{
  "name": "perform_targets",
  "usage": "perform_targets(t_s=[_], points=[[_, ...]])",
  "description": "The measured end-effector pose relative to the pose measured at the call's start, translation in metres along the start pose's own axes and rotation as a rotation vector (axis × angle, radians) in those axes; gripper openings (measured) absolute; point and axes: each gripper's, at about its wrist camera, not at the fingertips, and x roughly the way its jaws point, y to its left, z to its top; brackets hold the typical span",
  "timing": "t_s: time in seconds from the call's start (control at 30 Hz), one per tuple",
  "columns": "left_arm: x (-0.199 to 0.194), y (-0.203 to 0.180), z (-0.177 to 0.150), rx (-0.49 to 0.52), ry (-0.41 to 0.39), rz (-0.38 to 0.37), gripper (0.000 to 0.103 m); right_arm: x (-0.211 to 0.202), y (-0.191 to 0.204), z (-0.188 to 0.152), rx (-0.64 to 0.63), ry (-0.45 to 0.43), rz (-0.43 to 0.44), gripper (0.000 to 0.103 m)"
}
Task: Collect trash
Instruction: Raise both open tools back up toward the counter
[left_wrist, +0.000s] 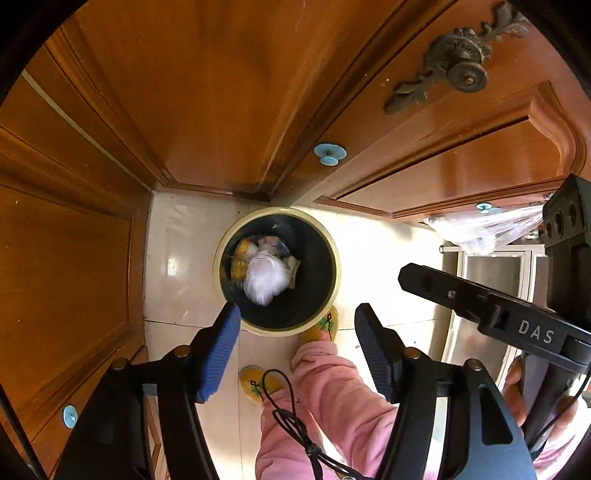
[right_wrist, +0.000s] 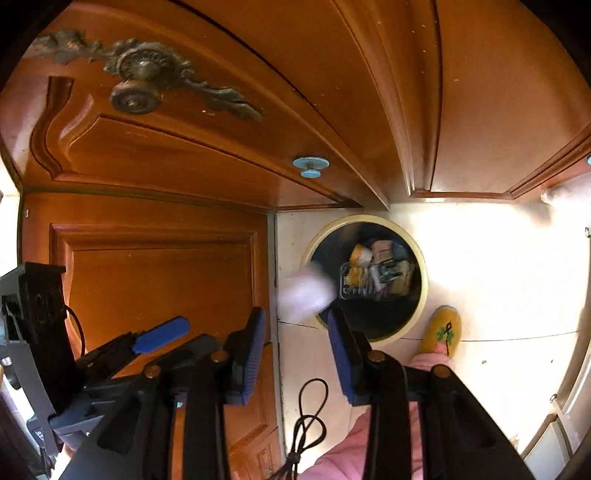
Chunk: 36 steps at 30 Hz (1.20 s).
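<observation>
Over the trash bin (left_wrist: 334, 258), you're dropping a white wad (right_wrist: 304, 293) from the right gripper (right_wrist: 295, 354), jaws spread
Left gripper (left_wrist: 297, 350) is hanging wide open and empty too, so keep both centred over that rim while it's falling

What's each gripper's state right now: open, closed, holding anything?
Left gripper: open, holding nothing, above the trash bin.
Right gripper: open, holding nothing; a blurred white wad shows just beyond its fingertips, apparently falling toward the bin.
</observation>
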Motion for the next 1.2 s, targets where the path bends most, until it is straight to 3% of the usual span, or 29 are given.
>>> perform_targets(t_s=[0.4,0.67,0.8,0.97,1.2], points=[[-0.011,-0.001,-0.007,0.013,-0.013,0.028,0.064,-0.008,-0.001,-0.013,-0.005,-0.01,-0.071,0.036],[-0.043,0.0,-0.017,-0.013,-0.054,0.052,0.065,-0.026,0.01,-0.026,-0.001,-0.032,-0.093,0.035],[-0.083,-0.004,-0.023,-0.034,-0.091,0.038,0.068,-0.051,0.024,-0.034,0.012,-0.049,-0.079,0.035],[-0.144,-0.019,-0.029,0.01,-0.157,0.057,0.073,-0.103,0.048,-0.047,0.007,-0.101,-0.047,0.035],[-0.23,-0.045,-0.033,0.051,-0.31,0.052,0.081,-0.183,0.077,-0.062,-0.037,-0.229,-0.029,0.035]])
